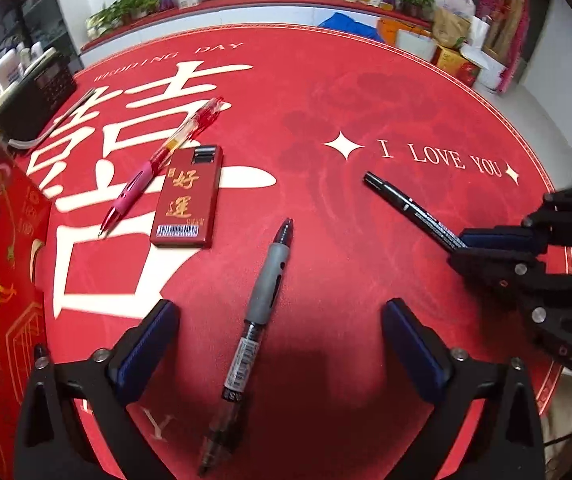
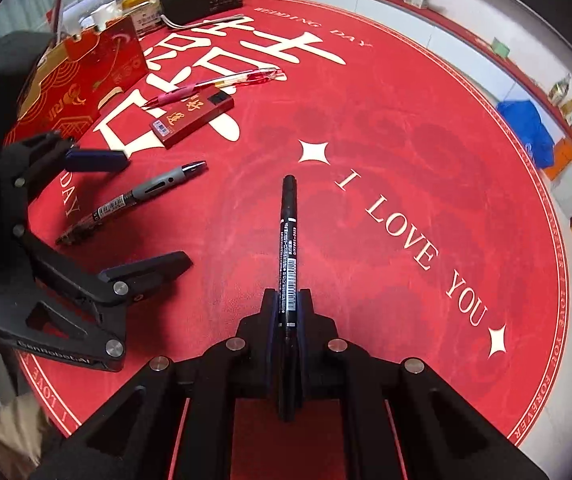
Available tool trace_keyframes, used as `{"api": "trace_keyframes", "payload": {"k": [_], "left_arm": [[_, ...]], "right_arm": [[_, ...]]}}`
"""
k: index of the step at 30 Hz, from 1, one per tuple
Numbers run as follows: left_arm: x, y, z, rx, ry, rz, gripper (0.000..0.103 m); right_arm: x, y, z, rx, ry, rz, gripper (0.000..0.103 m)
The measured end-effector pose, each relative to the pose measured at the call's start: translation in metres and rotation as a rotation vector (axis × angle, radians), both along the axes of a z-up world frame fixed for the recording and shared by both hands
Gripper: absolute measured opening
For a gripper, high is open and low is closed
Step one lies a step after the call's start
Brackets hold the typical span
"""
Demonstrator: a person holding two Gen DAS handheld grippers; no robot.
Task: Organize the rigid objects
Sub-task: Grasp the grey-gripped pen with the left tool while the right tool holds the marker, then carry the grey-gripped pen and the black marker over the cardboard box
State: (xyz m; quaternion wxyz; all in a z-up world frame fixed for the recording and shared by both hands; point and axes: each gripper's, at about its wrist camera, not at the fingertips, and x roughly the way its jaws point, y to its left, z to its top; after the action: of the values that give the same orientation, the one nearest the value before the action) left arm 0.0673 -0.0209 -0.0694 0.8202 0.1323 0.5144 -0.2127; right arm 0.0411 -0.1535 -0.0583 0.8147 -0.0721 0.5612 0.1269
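The right gripper (image 2: 286,312) pinches a slim black marker pen (image 2: 288,240) between its pressed-together blue pads, the pen's capped end jutting forward over the round red printed table mat (image 2: 386,168). The left gripper (image 1: 279,344) hangs with jaws spread wide astride a grey-gripped black gel pen (image 1: 259,308) lying flat on the mat, pads clear of it. Ahead and to its left lie a flat red rectangular lighter (image 1: 187,198) and, just beside it, a clear red-and-pink gel pen (image 1: 161,164).

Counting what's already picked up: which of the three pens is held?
The slim black marker pen, clamped in the right tool; the grey-grip and red pens lie loose.
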Motion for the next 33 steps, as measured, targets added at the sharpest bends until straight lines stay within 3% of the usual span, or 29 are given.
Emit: {"api": "trace_keyframes", "payload": {"k": [1, 3, 4, 7, 9, 13, 21, 33], "left_arm": [[-0.005, -0.003, 0.004, -0.003, -0.001, -0.013, 0.083], [-0.016, -0.01, 0.01, -0.001, 0.002, -0.049, 0.048], [-0.019, -0.013, 0.012, 0.001, 0.01, -0.059, 0.012], [-0.029, -0.015, 0.014, -0.014, 0.026, -0.019, 0.011], [-0.041, -0.01, 0.019, -0.078, 0.014, 0.035, 0.011], [-0.059, -0.005, 0.039, -0.137, -0.061, 0.119, 0.011], [-0.081, 0.01, 0.077, -0.219, -0.174, 0.262, 0.011], [-0.089, 0.059, 0.119, -0.264, -0.312, 0.4, 0.011]], "right_arm": [[-0.003, -0.002, 0.002, 0.023, -0.003, -0.011, 0.01], [-0.011, -0.005, 0.006, 0.055, -0.015, -0.025, 0.01], [-0.014, -0.005, 0.009, 0.068, -0.021, -0.031, 0.01], [-0.024, -0.008, 0.019, 0.116, -0.046, -0.052, 0.01], [-0.031, -0.013, 0.025, 0.159, -0.054, -0.068, 0.01], [-0.039, -0.018, 0.035, 0.226, -0.055, -0.08, 0.01], [-0.045, -0.009, 0.056, 0.276, -0.089, -0.073, 0.01], [-0.034, 0.038, 0.095, 0.289, -0.17, 0.014, 0.01]]}}
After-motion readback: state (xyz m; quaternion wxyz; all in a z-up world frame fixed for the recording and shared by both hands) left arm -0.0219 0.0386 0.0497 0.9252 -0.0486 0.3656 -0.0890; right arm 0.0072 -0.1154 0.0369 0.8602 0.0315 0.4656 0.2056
